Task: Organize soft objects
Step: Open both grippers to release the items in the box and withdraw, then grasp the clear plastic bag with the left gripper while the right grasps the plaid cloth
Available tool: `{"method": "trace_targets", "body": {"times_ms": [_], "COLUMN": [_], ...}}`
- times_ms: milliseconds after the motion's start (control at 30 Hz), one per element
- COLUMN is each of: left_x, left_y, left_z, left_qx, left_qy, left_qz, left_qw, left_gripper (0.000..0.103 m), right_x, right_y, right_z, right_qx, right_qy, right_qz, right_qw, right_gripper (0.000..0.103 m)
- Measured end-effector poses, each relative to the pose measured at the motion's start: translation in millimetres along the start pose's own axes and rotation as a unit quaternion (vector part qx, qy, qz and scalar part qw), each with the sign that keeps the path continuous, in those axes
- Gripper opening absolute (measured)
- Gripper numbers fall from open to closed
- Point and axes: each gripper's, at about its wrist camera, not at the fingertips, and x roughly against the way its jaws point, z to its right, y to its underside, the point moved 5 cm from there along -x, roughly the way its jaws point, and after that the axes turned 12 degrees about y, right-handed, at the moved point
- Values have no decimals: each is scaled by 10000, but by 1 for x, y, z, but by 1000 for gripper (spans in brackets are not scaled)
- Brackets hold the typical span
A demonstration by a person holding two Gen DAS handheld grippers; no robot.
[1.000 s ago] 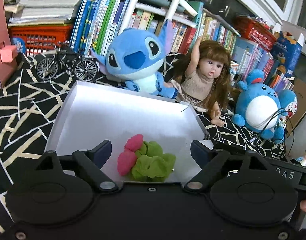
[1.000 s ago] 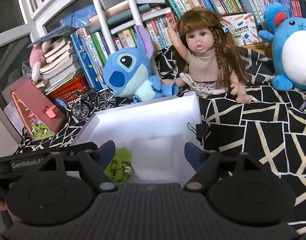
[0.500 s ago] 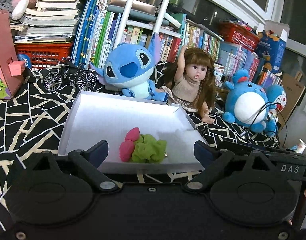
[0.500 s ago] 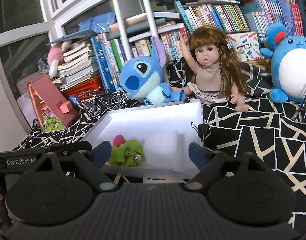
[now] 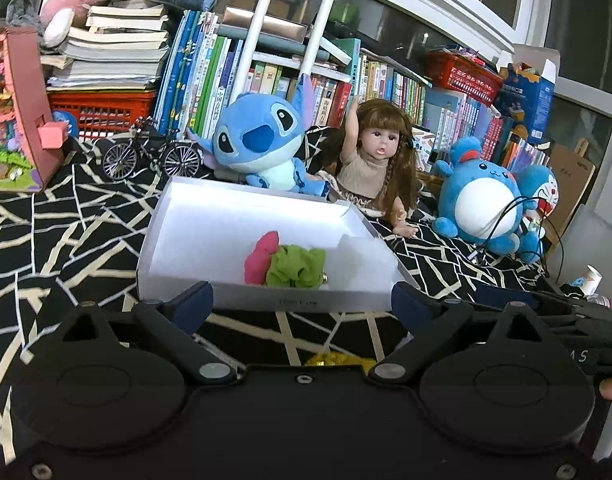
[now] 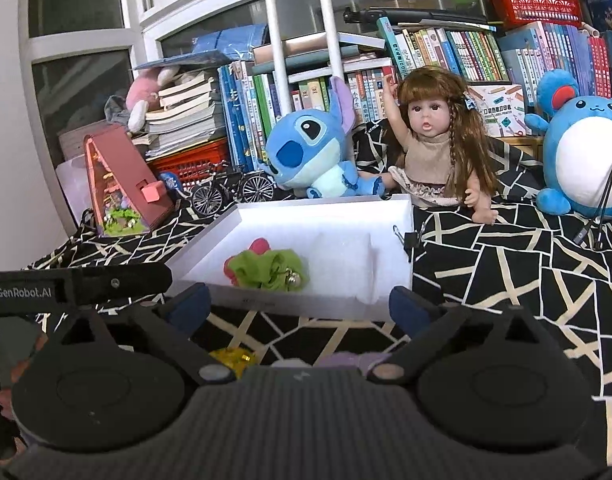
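- We see only a sliver of a yellow thing behind the left tongs' body.
- The white box's label is too blurred for us to read.

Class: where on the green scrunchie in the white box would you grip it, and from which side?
Grip the green scrunchie across its puffy top, from above. It lies flat against a pink one near the box's front wall, so a side approach is blocked.

Black cloth with cream lines: white box, 1 toy bicycle, plush toys, doll.
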Motion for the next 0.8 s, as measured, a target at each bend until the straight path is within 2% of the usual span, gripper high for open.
{"method": "trace_targets", "body": {"times_ms": [200, 333, 800], "left_x": [15, 22, 46], "left_y": [22, 35, 63], "left_z": [6, 6, -1], "left_qx": [-167, -105, -301], "left_qy": [-96, -85, -382], "left_qz": [111, 59, 68], "left_qw": [9998, 9999, 9988], "left_gripper": [96, 96, 96], "right_x": [12, 19, 35], "right_y": [12, 22, 51], "right_z": [-5, -7, -14], "right_qx": [94, 152, 280], "right_qy": [-42, -52, -131], "right_qz": [114, 158, 204], "right_qw": [9999, 9997, 9993], "right_gripper": [102, 103, 103]}}
